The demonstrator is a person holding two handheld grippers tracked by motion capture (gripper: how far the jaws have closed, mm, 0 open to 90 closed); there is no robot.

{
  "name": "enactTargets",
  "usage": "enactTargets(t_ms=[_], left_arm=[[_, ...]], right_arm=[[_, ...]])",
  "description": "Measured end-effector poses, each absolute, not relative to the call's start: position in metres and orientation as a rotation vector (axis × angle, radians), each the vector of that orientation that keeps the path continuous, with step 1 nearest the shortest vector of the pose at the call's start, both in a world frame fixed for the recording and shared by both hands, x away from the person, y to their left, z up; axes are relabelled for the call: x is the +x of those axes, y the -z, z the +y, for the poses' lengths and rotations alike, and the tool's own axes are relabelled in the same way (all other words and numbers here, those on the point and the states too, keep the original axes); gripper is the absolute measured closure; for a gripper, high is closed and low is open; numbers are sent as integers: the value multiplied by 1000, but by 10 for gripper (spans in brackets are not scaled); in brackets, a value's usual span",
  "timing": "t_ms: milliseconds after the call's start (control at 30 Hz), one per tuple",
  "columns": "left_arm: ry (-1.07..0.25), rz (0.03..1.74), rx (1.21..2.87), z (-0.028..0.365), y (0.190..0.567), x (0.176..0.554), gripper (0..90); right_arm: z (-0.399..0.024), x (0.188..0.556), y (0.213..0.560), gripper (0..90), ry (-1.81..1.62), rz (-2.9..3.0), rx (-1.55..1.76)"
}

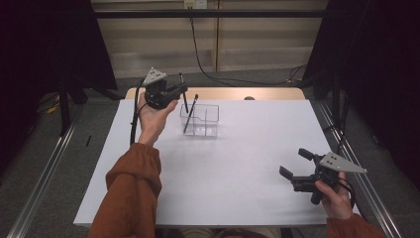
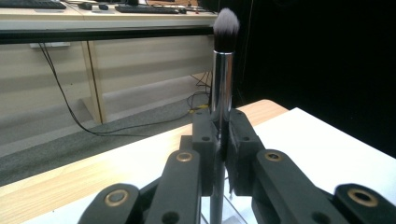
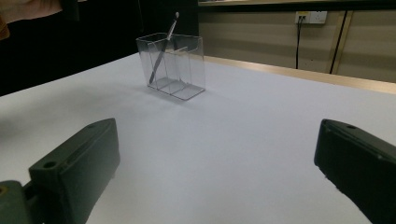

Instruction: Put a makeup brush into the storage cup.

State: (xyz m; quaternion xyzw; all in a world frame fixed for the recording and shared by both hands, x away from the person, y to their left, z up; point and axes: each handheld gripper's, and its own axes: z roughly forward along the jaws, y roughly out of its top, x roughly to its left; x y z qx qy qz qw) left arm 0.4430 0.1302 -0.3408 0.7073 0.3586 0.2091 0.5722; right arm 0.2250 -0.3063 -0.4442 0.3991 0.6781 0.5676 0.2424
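At the far left of the white counter (image 1: 223, 173), the person's left hand (image 1: 152, 116), in a rust-orange sleeve (image 1: 130, 191), raises the left gripper (image 1: 181, 89) above the surface, just left of a clear organizer (image 1: 200, 120). Its jaws are closed tight on the metal handle of a makeup brush (image 2: 222, 70). In the left gripper view the brush stands upright between the jaws, dark bristle head with pale tips on top, and the handle runs down past them toward the clear box below. In the high view the same brush (image 1: 183, 92) shows as a thin dark stick slanting down toward the organizer's left end; whether its lower end touches the box I cannot tell.

The organizer sits on the far half of the counter, left of centre, divided into compartments. A second thin tool (image 1: 190, 113) leans inside its left compartment, top end poking above the rim. In the right gripper view it leans the same way inside the clear organizer (image 3: 173, 65).

Well apart, at the near right corner of the counter, the right hand (image 1: 337, 196) holds the right gripper (image 1: 294, 162) low over the surface. Its jaws are spread wide with nothing between them, pointing across the counter toward the organizer.
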Motion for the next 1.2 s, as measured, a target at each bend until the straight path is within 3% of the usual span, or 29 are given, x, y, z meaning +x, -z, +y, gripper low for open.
enactTargets(t_ms=[1200], left_arm=[[-453, 862, 1712, 123, 368, 451, 839]], right_arm=[[-307, 224, 444, 0, -1549, 1849, 1089]])
